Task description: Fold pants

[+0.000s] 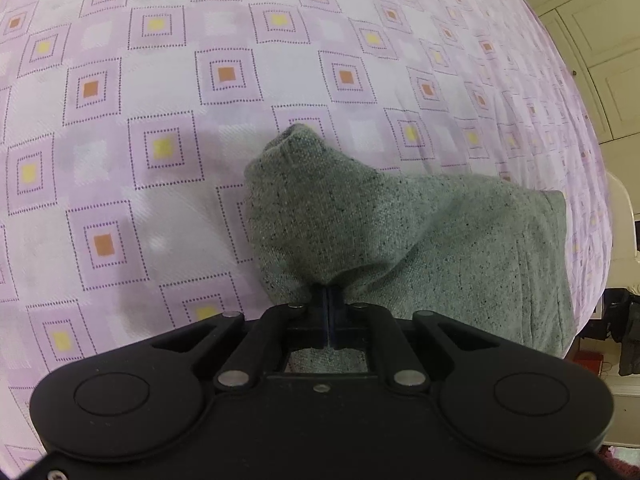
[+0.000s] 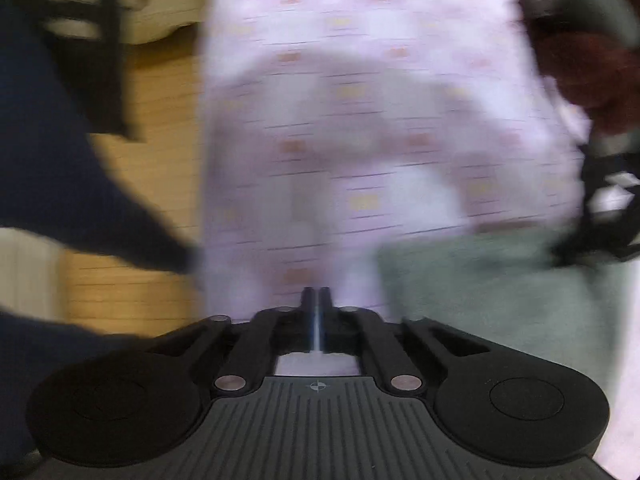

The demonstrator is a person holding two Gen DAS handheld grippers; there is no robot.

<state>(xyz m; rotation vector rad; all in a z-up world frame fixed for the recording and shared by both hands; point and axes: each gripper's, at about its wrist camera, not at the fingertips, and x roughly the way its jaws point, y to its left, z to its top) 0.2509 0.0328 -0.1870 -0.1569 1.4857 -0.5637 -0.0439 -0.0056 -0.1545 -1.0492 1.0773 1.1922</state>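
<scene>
My left tool (image 1: pixel 328 294) is clenched on the gray pants (image 1: pixel 400 232), lifted over the pink bedspread (image 1: pixel 160 80). My right tool (image 2: pixel 317 296) is clenched, holding nothing.

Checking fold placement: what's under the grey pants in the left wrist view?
The grey pants, pinched in the left gripper, hang over the purple checked bedsheet, which shows all around them. Whatever lies directly beneath the bunched fabric is covered.
</scene>
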